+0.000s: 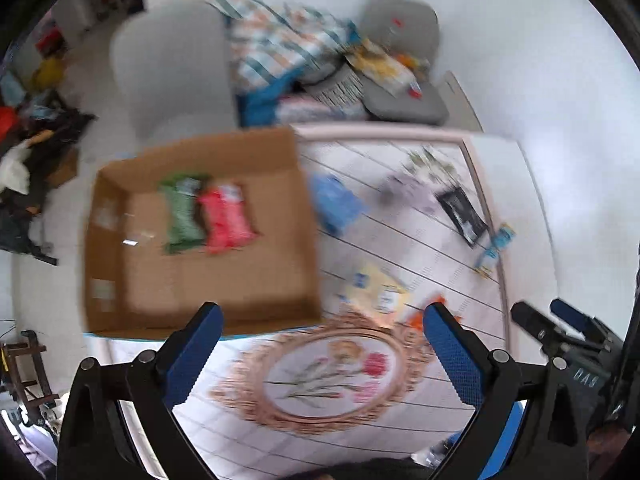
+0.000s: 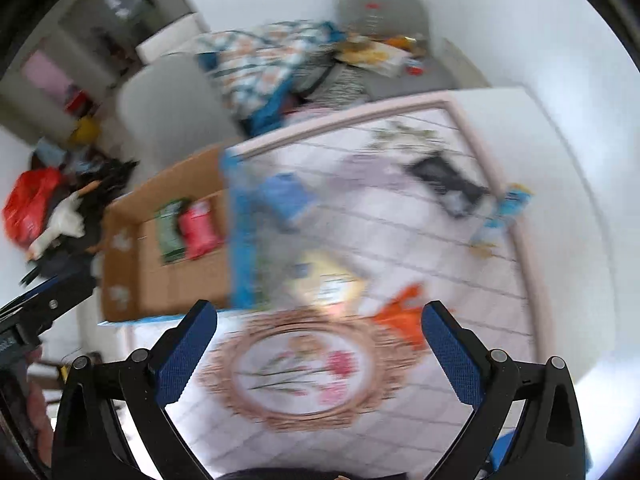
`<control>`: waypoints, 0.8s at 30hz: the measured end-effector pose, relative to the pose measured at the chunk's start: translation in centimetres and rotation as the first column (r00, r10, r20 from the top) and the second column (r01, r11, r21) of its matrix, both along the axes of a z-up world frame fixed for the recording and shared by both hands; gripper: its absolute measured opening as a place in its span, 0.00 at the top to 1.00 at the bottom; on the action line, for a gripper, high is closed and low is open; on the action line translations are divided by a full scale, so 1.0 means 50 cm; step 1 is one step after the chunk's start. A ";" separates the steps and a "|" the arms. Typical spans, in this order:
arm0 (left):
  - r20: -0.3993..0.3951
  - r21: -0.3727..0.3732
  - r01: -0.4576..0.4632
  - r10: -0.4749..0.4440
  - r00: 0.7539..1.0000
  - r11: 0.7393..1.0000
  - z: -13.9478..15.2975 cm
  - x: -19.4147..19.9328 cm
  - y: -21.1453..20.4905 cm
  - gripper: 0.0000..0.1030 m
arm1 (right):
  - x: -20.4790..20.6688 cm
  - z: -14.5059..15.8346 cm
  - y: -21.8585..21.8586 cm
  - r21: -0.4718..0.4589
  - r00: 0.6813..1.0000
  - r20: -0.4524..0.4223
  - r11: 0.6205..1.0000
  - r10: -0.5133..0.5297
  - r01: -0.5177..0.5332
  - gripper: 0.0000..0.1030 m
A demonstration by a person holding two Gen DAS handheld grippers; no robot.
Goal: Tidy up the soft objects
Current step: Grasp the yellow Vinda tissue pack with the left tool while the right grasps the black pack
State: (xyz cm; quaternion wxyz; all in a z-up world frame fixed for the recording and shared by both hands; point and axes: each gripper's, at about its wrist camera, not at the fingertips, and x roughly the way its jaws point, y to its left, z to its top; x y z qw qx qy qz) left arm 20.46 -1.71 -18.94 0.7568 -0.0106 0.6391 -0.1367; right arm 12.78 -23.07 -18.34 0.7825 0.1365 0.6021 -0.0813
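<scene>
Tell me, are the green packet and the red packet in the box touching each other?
Touching. In the left wrist view, the green packet and red packet lie side by side in the cardboard box, edges meeting with no gap.

Lying flat side by side in the cardboard box [image 1: 120, 240]: a green pack [image 1: 182, 216] and a red pack [image 1: 226, 220], touching, set toward the far side of the box floor. Out on the table, just beside the box wall: a blue pack [image 1: 336, 202], tilted. Nearer the front edge: a pale yellow pack [image 1: 376, 290] with an orange pack [image 2: 404, 314] close at its right. Farther back: a lilac pack [image 1: 412, 192], a black pouch [image 1: 462, 210] lying slantwise, and a small blue-and-yellow packet [image 1: 496, 246] near the table's right edge. All blurred, details unreadable.
</scene>
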 end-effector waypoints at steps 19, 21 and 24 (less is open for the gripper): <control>-0.483 0.181 -0.368 0.408 0.774 0.912 -0.468 0.032 -0.223 0.01 | 0.213 -0.332 -0.347 -0.023 0.941 -0.255 0.971 0.223 -0.237 0.00; -0.481 0.221 -0.369 0.430 0.764 0.903 -0.489 0.043 -0.223 0.01 | 0.257 -0.380 -0.350 -0.004 0.925 -0.291 0.967 0.244 -0.256 0.00; -0.468 0.254 -0.354 0.434 0.770 0.900 -0.506 0.052 -0.230 0.23 | 0.313 -0.441 -0.353 -0.004 0.910 -0.327 0.963 0.255 -0.271 0.00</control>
